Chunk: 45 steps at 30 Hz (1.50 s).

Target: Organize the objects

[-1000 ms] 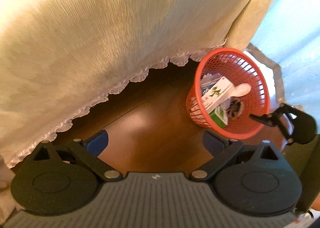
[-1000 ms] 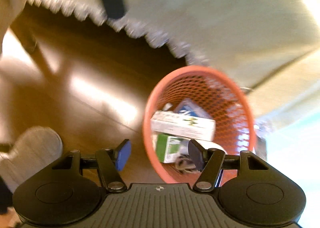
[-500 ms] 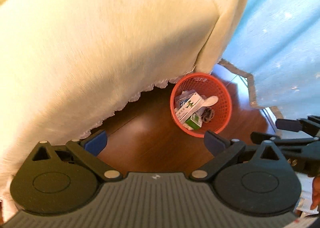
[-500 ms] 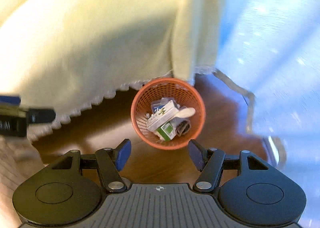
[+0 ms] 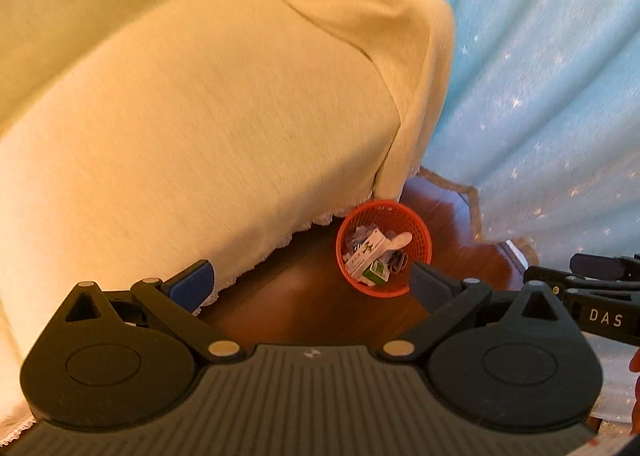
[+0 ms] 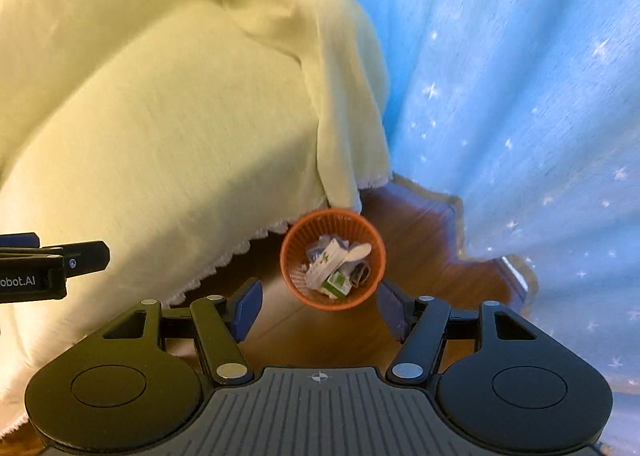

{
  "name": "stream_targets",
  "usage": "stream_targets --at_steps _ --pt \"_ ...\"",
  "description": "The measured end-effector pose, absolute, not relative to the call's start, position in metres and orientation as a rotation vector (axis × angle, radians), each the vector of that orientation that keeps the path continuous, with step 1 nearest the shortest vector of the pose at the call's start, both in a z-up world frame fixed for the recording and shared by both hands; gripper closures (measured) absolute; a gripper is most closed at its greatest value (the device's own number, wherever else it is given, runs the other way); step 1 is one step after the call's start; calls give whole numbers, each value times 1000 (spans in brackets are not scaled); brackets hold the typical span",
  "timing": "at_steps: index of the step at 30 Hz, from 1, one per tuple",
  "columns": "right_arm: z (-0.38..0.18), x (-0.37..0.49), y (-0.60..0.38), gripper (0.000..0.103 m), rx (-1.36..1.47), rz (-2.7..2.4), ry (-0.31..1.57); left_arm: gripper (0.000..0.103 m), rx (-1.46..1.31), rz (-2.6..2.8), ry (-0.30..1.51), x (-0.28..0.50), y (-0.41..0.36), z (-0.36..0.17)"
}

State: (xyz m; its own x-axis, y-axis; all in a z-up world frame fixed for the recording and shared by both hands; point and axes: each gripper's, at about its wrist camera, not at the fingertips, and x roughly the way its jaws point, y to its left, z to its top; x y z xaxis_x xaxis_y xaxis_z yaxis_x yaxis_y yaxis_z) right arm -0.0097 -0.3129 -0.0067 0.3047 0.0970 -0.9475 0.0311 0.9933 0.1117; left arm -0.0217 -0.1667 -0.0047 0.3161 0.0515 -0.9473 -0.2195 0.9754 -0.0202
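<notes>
Both grippers hang open above the orange basket point(image 6: 294, 256)

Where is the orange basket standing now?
In both wrist views the orange basket stands on the wooden floor, beside the corner of the yellow cloth, near the blue curtain.

Bright daylight glows through the pale blue curtain point(image 6: 520, 96), washing the yellow cloth point(image 5: 180, 116) in warm, soft light. A glare patch shines on the wooden floor point(image 5: 296, 288), with deep shadow under the cloth's hem. Fisheye bending curves both views; edges smear with motion blur.
</notes>
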Motion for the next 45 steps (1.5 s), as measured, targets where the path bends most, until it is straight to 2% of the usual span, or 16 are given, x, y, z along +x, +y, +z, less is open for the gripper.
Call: stream_targets --at_steps 9,18,45 --pt "41 -11 -313 42 146 19 1210 1 -143 188 1191 -26 -156 50" --pt "61 -16 -308 43 144 19 1185 1 -132 211 1148 -30 -143 82" --pt "72 -14 -286 42 128 36 1218 1 -94 239 1176 -42 -141 87"
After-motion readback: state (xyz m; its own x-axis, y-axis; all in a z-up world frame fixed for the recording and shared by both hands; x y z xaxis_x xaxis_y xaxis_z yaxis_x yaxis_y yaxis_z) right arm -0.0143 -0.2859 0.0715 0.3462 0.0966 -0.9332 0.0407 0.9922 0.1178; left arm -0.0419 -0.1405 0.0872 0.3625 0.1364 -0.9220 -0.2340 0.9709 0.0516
